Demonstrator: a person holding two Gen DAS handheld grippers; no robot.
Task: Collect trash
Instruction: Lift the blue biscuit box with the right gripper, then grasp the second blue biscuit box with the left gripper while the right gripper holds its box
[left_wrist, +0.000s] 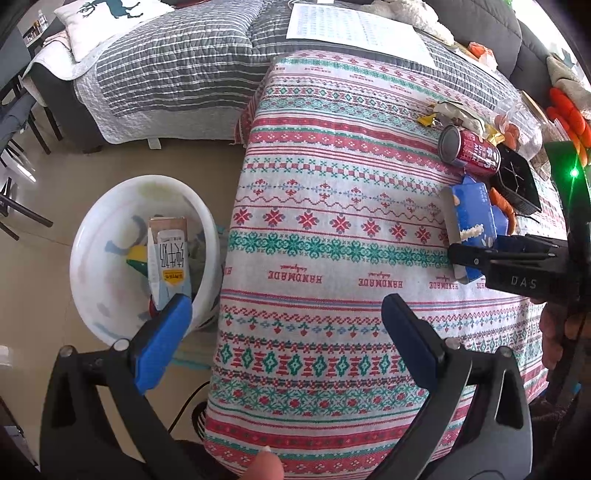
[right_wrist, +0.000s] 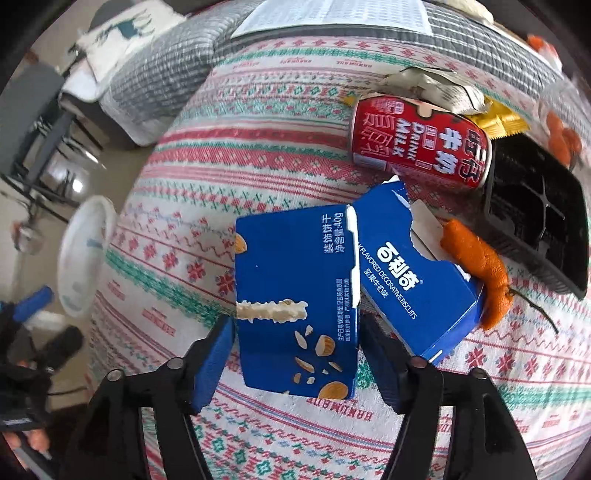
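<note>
The right tool (right_wrist: 295, 354) has its fingers apart on either side of the torn blue biscuit box (right_wrist: 295, 295), which lies on the patterned desk (right_wrist: 258, 155) beside a red milk can (right_wrist: 421, 144). The left tool (left_wrist: 284, 314) hangs wide apart and empty beside the white bin (left_wrist: 107, 266)

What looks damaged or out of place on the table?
The blue biscuit box is torn open, its flap ripped ragged. The red milk can lies tipped on its side. Orange peel rests against the box.
</note>
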